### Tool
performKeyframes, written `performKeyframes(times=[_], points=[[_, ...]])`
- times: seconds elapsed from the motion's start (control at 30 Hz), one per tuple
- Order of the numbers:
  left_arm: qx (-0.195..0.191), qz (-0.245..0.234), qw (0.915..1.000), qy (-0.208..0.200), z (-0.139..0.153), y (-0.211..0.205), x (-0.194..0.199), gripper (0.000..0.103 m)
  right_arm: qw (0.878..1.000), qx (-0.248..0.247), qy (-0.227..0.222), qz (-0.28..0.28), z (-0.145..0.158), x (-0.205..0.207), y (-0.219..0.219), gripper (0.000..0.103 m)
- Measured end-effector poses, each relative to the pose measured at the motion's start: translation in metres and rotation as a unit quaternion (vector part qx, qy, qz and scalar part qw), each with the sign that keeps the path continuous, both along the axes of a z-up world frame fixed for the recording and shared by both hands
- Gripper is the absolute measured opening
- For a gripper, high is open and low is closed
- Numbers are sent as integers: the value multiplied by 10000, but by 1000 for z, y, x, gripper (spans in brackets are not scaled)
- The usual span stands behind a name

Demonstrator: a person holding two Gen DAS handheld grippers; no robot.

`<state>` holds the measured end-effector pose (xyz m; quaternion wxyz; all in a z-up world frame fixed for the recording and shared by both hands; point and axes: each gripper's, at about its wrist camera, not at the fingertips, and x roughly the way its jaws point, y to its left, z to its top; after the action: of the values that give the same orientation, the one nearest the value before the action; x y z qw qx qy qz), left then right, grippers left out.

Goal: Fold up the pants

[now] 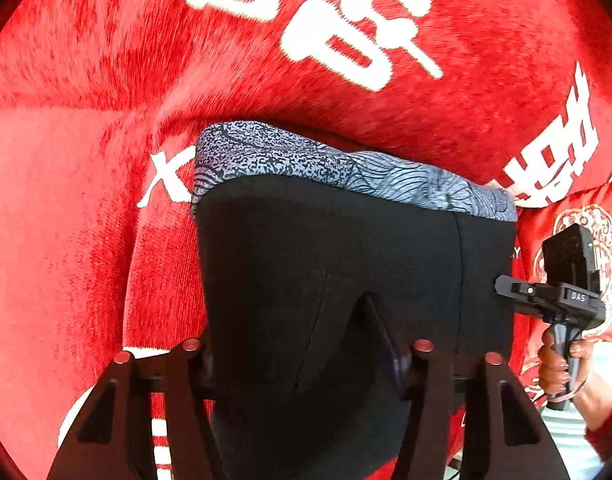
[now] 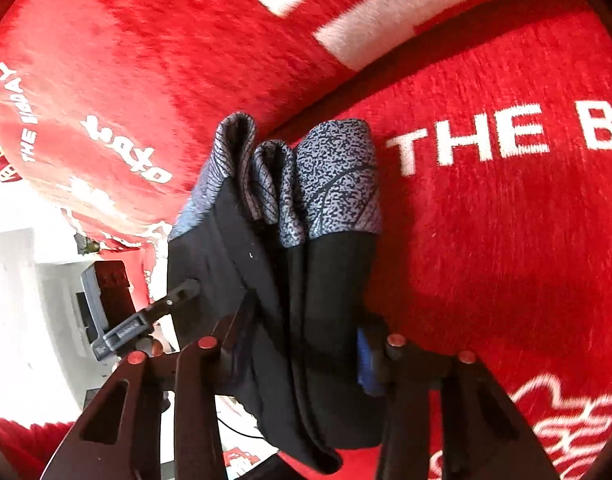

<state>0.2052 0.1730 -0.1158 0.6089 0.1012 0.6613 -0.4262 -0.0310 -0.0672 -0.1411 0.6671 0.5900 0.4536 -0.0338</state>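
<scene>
The black pants (image 1: 330, 264) with a grey patterned waistband (image 1: 346, 168) hang folded and lifted above the red plush cloth (image 1: 86, 80). My left gripper (image 1: 306, 352) is shut on the pants' black fabric at the near edge. The right gripper (image 1: 502, 284) shows in the left wrist view pinching the pants' right edge. In the right wrist view the pants (image 2: 306, 300) hang bunched in layers, waistband (image 2: 330, 184) away from me. My right gripper (image 2: 302, 344) is shut on them. The left gripper (image 2: 186, 290) pinches the pants' other edge.
The red plush cloth with white lettering (image 2: 466, 144) covers the surface under and behind the pants. A person's hand (image 1: 558, 364) holds the right gripper's handle. A white room with a grey device (image 2: 94, 296) lies at the left of the right wrist view.
</scene>
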Motion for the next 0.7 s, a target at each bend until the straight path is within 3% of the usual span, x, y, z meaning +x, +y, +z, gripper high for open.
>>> performKeyframes(times=[0.23,0.4,0.6,0.7], points=[[-69,162,9998,-38,34,6,-16,53,9993,187,-317,105,35,-17,16,40],[22,89,10000,-7,51,37,-42,53,9988,377,-294,129,45,-47,44,40],[306,-47,9995,79,38,71,-60,53,9989,469,-9,66,27,-71,84,41],[345,-94,9993,48,20,84,-58,53,9998,178,119,34,18,-79,94,44]])
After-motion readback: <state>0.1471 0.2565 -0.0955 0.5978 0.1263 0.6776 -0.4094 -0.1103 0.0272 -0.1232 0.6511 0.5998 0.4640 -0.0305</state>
